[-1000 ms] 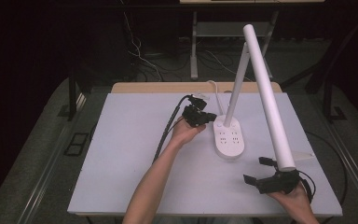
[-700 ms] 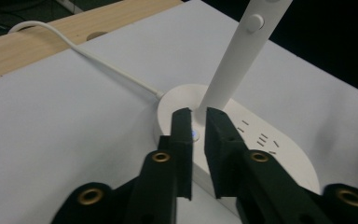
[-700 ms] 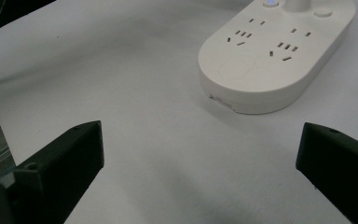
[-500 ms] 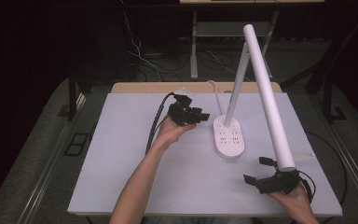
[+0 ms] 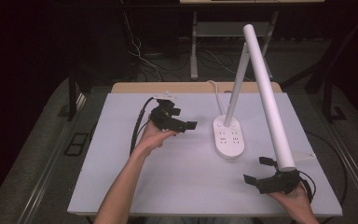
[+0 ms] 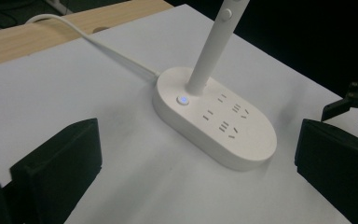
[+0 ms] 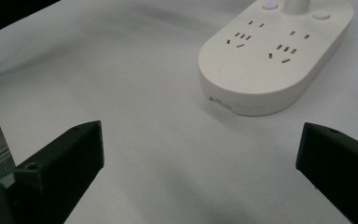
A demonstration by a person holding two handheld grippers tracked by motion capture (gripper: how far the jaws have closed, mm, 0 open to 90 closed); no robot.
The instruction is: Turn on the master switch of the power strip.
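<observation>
Standing mid-counter [image 5: 121, 186], the lamp [image 5: 229, 137] could be tipped if its long slanted head [image 5: 266, 93] were knocked; the right claw [image 5: 264, 172], jaws spread and empty, is held just under its tip, while the left claw [image 5: 179, 119], also spread and empty, is aimed at the base

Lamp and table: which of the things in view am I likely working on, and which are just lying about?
Likely in play:
- desk lamp, its socket base with the lit button
- left gripper, open, aimed at the base
- right gripper, open, at the near right edge

Just there:
- white table cover
- lamp cord
- cables on the floor behind the table
</observation>
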